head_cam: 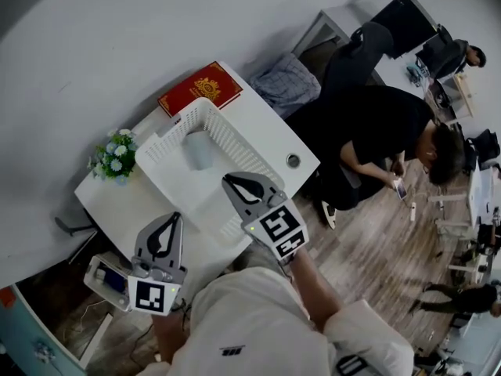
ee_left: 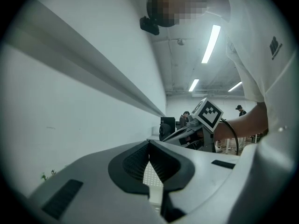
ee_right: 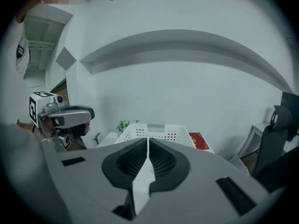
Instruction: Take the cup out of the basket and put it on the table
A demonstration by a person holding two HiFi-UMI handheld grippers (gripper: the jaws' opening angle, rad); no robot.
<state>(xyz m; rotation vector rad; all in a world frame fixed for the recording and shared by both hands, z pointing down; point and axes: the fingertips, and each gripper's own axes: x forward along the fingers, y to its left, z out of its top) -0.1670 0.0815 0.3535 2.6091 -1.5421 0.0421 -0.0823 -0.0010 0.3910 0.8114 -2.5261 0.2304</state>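
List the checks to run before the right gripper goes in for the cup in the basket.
1. Cup in the basket: ok.
2. Right gripper fingers apart for the grasp: not ok, together and empty.
3. Right gripper above the cup: not ok, its tip is at the basket's near rim.
4. Left gripper out of the way: ok, off the basket's near-left side.
5. Bare table for set-down: ok, beside the basket.
6. Cup empty: cannot tell.

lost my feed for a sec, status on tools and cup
Left tool and right tool both shut, empty. Cup in the basket, untouched. Nothing over the cup.
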